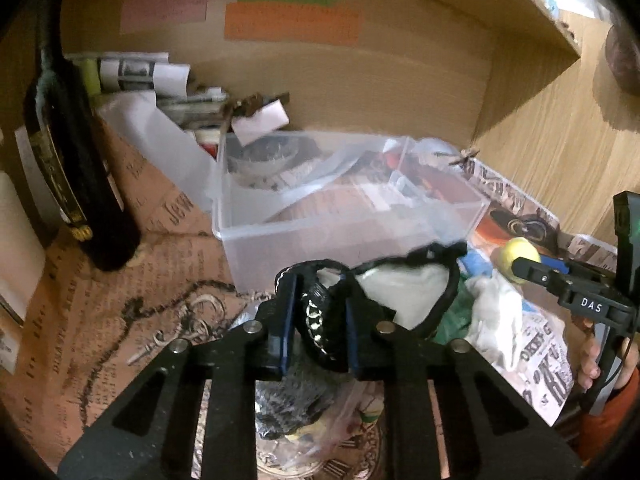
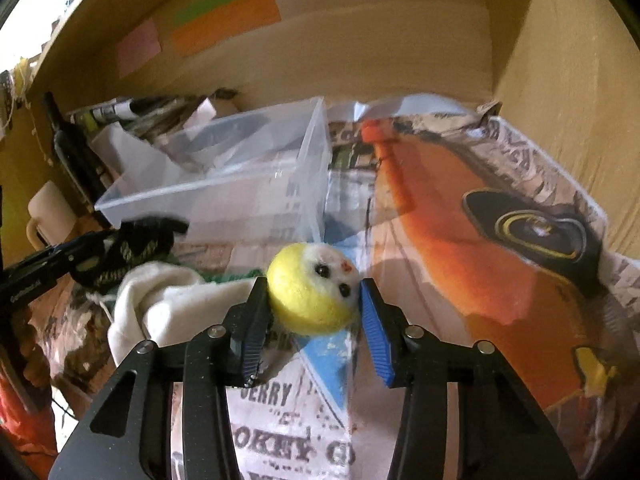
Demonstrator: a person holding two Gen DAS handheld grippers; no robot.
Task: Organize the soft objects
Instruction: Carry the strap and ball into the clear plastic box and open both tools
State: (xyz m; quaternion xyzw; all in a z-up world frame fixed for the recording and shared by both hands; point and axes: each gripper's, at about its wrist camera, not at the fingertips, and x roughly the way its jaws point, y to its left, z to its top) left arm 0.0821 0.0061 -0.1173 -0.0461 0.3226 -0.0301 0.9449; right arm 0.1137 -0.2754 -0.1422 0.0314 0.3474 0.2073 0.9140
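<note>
My left gripper is shut on a black woven cord, a looped strap held just in front of a clear plastic bin. My right gripper is shut on a yellow and white felt ball with a face, held above the printed paper. In the left wrist view the ball and right gripper show at the right. In the right wrist view the left gripper with the cord shows at the left, in front of the bin. A white cloth lies between them.
A dark wine bottle stands at the left. Rolled papers and clutter lie behind the bin. A chain with keys lies on the printed paper. Wooden shelf walls close in the back and right. A cream mug stands at the left.
</note>
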